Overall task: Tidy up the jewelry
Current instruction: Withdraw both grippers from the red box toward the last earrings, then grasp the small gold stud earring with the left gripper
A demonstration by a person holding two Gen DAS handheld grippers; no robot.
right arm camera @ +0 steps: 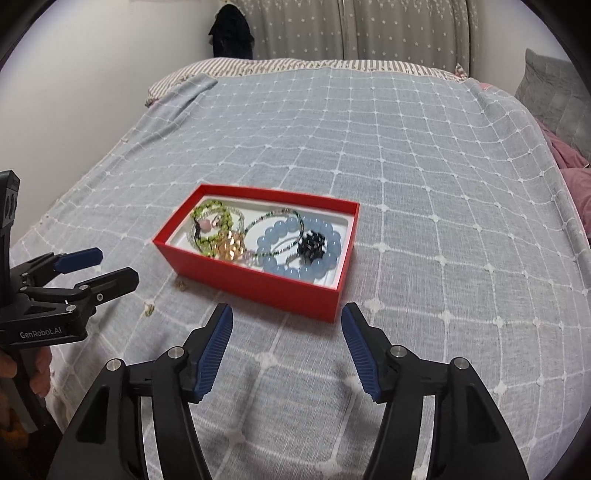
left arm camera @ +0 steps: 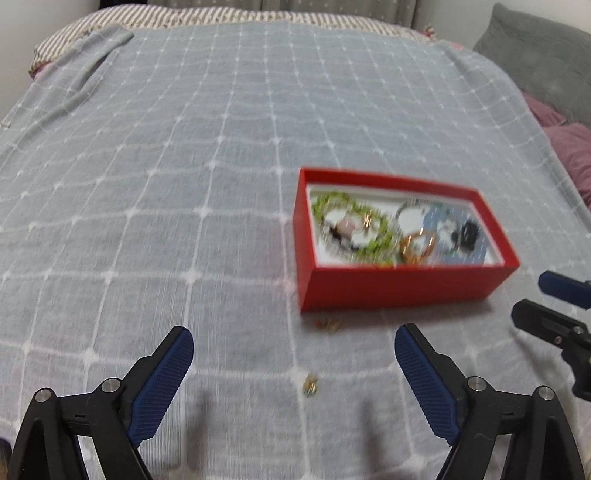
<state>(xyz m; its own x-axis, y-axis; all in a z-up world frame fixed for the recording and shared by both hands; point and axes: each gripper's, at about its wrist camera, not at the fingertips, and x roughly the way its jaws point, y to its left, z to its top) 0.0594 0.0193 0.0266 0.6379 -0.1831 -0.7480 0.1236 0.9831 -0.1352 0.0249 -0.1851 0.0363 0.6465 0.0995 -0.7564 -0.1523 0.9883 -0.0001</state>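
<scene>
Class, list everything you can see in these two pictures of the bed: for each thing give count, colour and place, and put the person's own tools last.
box: one, red with white lining, on the bedspread
bead bracelet: one, pale blue, right part of the box
green bead strand: one, left part of the box
gold piece: one, middle of the box
black faceted piece: one, inside the blue bracelet's ring
small gold items: two, loose on the bedspread in front of the box
bedspread: one, grey-blue with white grid
pillows: grey and purple, right edge
curtain: grey, starred, behind the bed
left tool: open, empty
right tool: open, empty
</scene>
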